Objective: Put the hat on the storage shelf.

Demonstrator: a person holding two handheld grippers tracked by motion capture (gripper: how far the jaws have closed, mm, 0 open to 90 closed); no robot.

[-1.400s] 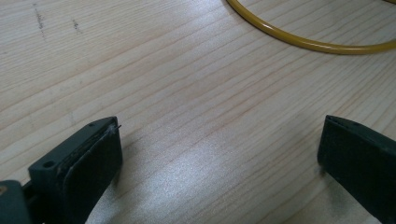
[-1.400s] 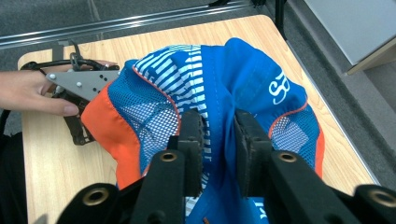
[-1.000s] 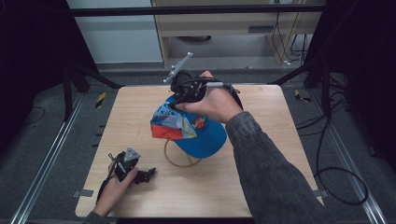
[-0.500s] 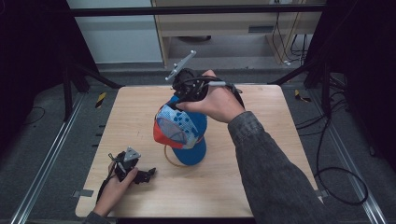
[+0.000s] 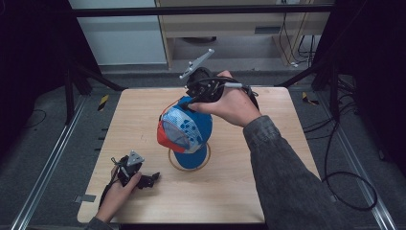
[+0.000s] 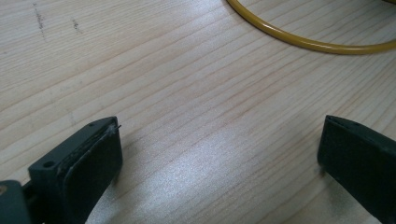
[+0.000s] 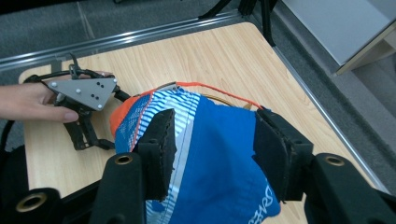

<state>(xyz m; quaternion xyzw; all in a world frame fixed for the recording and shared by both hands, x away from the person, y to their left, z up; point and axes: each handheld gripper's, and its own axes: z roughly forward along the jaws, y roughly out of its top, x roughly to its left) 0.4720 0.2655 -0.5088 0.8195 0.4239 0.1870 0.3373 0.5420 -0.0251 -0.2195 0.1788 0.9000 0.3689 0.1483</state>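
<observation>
The table (image 5: 268, 201) is a light wood top, and pretty much everything sits around its middle and near-left corner.

Biggest thing on it is the cap (image 5: 187, 132), blue with a white patterned front panel and an orange-red brim. It's perched up over the yellow ring (image 5: 173, 163), which lies flat on the wood just below it in the high view, with the cap covering the ring's far part. The cap's long axis runs roughly from the far side of the table toward the near side, crown end up by the right hand, and the brim points to the left edge of the table and a bit down. In the right gripper view the brim end faces away from the camera, toward the other hand.

The right gripper (image 5: 189, 102) is at the top of the cap. Its jaws have just been opening, the blue fabric is between them, but the pads stand off the cloth on both sides, so it's let go.

The left gripper (image 5: 149, 179) rests low on the table near the left corner, well apart from the cap. Its jaws are spread wide with only bare wood between them, the ring's edge just ahead.
</observation>
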